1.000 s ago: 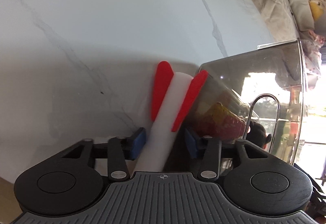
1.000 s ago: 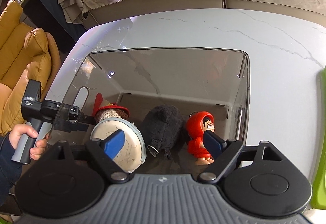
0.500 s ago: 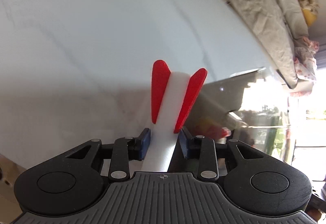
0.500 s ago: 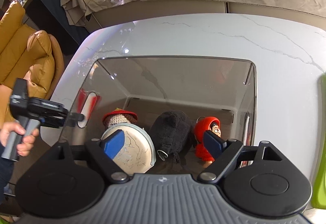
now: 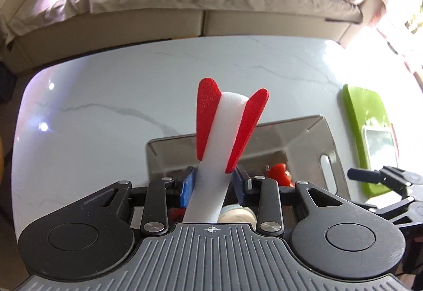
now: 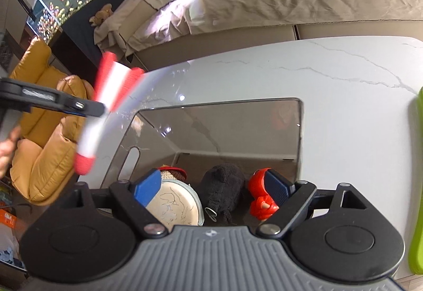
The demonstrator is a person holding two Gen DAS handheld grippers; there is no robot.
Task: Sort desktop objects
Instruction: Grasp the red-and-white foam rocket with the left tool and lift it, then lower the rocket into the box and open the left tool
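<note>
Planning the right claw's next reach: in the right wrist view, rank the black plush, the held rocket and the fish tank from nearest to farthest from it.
1. black plush: in the bin, between the claw's fingers.
2. rocket: up left, in the left claw.
3. fish tank: far upper left, beyond the table.

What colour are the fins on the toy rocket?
Red fins on a white body, clearest in the left wrist view.

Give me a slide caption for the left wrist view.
Left gripper holds a toy rocket above the clear bin.
</note>
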